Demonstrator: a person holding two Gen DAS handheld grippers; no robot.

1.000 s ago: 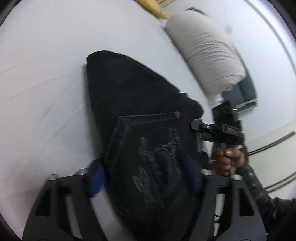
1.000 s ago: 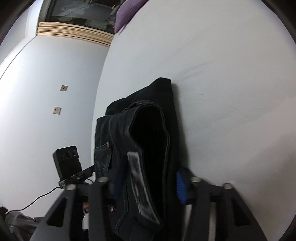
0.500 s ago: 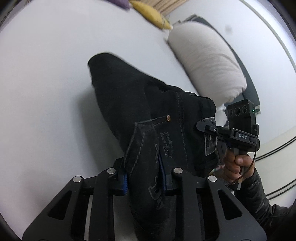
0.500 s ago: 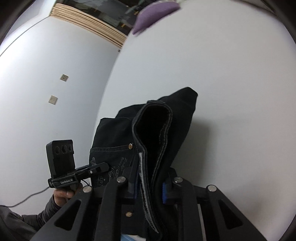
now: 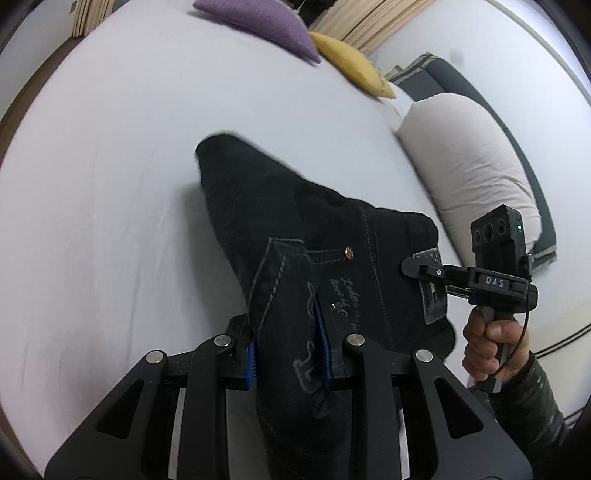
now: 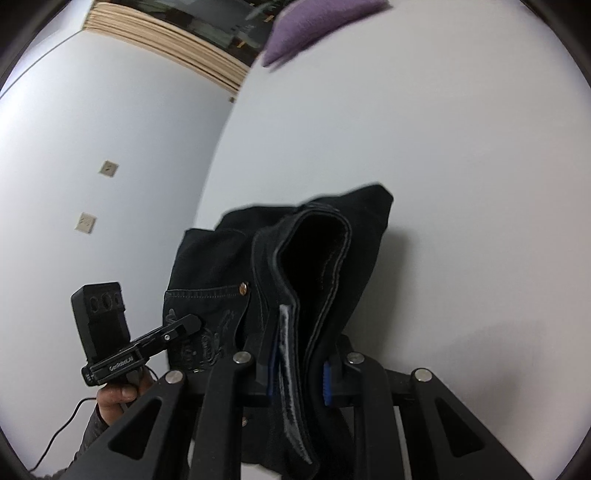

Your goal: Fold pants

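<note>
1. The left gripper (image 5: 288,354) clamps the black pants (image 5: 295,229) at the back pocket.
2. The right gripper (image 6: 299,376) pinches their waistband.
3. The pants hang over the white bed (image 5: 110,184), short of the purple cushion (image 5: 258,18).

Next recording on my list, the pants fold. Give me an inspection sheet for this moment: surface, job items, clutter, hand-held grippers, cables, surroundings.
Surface: white bed sheet, smooth, faint creases.
Job's things: black jeans, partly folded, waistband end lifted, far end resting on the sheet.
Clutter: purple cushion and yellow cushion at the bed's far edge; rolled beige bedding beside the bed.
Grippers: left hand-held gripper shut on the jeans at the back pocket; right hand-held gripper shut on the waistband.
Cables: thin black cable trailing below the left hand.
Surroundings: white wall with two small square plates; wooden slats.
</note>
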